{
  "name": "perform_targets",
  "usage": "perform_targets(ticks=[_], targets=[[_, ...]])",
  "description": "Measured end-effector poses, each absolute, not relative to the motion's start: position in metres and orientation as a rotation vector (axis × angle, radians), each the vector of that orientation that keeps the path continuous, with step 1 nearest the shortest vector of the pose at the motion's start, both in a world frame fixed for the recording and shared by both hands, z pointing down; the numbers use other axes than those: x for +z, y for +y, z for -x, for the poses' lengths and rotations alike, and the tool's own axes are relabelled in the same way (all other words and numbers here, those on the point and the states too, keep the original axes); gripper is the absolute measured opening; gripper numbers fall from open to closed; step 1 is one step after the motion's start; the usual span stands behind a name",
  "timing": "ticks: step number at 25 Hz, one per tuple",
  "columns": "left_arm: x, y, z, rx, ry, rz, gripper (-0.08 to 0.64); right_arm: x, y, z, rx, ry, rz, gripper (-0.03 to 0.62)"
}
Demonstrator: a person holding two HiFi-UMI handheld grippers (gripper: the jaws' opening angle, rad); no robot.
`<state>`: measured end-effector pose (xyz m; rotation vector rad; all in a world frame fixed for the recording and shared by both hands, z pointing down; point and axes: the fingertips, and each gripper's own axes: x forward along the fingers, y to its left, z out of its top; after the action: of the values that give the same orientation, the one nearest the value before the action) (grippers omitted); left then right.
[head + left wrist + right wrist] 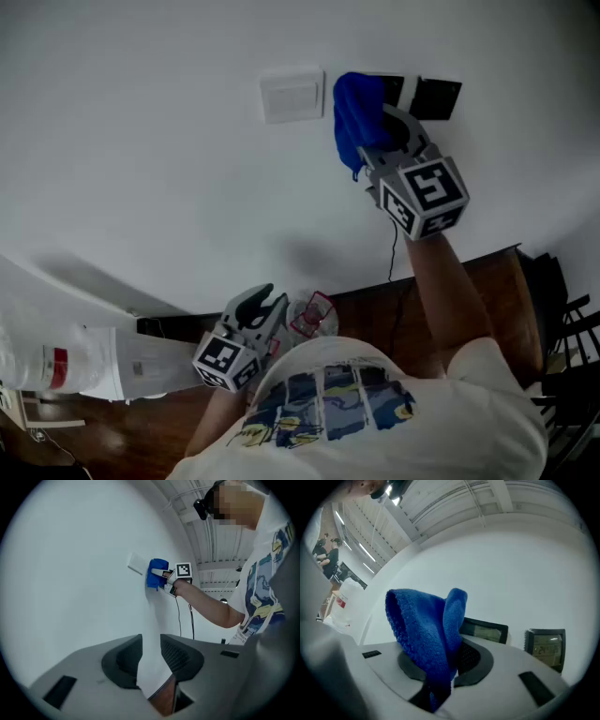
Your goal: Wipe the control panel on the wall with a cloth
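White wall [141,141] carries the black rectangular control panel [437,97]. Our right hand-held gripper [389,127] clamps the fluffy blue cloth [356,117] just left of it. We should press flat and sweep rightward. The left hand-held gripper [258,305] hangs parted, empty.

The cloth [423,634] is nubbly blue pile. At its three o'clock, the control panel [485,631] has a glossy dark frame on the smooth, matt white wall [141,141]. The right gripper [440,667] is matt grey plastic.

Blue cloth [356,117] covers most of one ctrl panel [487,632]; other panel [546,646] readout too blurry to read.
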<state>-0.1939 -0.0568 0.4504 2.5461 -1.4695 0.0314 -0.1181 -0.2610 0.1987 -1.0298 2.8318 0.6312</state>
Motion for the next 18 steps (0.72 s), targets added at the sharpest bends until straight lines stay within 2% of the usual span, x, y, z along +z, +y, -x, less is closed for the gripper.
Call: perform_targets(ticks=[18], targets=[[0.446, -0.074, 0.153, 0.067, -1.466, -2.535, 0.097, 0.192, -0.292, 0.054, 0.636, 2.816, 1.112, 0.092]])
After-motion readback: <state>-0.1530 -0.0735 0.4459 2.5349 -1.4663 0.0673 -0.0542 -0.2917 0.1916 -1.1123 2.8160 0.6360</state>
